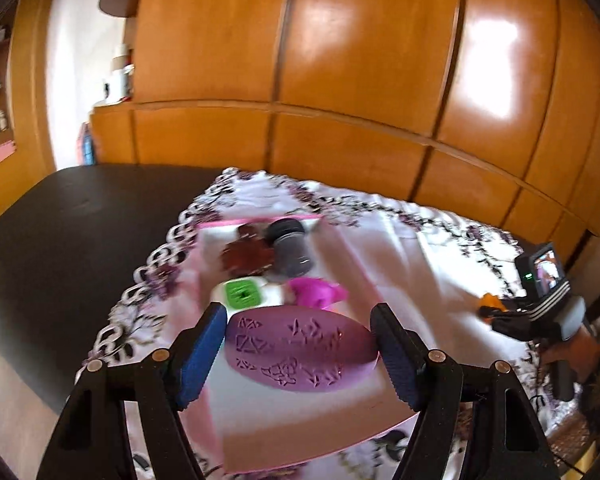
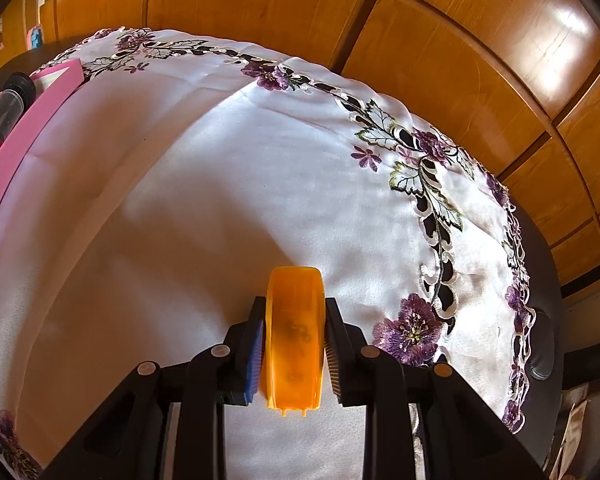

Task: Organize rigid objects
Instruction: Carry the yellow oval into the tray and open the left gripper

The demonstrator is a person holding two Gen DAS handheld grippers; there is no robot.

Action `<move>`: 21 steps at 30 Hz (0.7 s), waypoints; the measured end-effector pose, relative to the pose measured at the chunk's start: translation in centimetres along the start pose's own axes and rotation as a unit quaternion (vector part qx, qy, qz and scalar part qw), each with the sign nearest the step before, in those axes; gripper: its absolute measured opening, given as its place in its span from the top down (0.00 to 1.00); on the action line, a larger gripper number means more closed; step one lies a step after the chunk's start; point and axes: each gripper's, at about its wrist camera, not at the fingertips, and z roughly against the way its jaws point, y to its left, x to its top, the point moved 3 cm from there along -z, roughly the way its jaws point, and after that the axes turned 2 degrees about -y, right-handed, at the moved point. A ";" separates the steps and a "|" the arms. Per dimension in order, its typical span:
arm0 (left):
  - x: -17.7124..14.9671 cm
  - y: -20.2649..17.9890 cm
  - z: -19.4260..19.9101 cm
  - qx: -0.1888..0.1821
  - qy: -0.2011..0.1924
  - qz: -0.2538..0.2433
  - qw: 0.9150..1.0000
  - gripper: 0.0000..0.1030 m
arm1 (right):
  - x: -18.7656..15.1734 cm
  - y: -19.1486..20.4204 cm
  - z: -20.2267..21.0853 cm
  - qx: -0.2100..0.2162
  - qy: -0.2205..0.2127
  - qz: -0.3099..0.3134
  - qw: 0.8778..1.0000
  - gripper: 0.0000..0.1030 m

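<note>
Plastic, stiff and light: the orange case (image 2: 293, 332) is pinched by its flat sides in the right gripper (image 2: 294, 344) above the tabletop's (image 1: 60, 240) right side. The left gripper's (image 1: 300, 344) fingers (image 1: 202, 356) are spread around the purple lid (image 1: 300, 352), lying at the tray's (image 1: 300, 432) near edge; no pressing contact is seen.

Surface: a dark table (image 1: 60, 216), its near-left part bare.
Cover: 1 white tablecloth (image 2: 228, 184) with purple embroidered flowers and a cut-out border, lying directly on the table, lightly creased.
On the cloth: 1 shallow pink-edged tray (image 1: 339, 412) toward the cloth's left side, with several small things in it.
Right edge: the dark tabletop shows past the border.
</note>
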 end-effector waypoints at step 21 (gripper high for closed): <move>-3.2 1.9 -2.4 0.052 0.042 0.002 0.998 0.60 | 0.0 0.1 0.0 -0.004 -0.001 0.003 1.000 0.75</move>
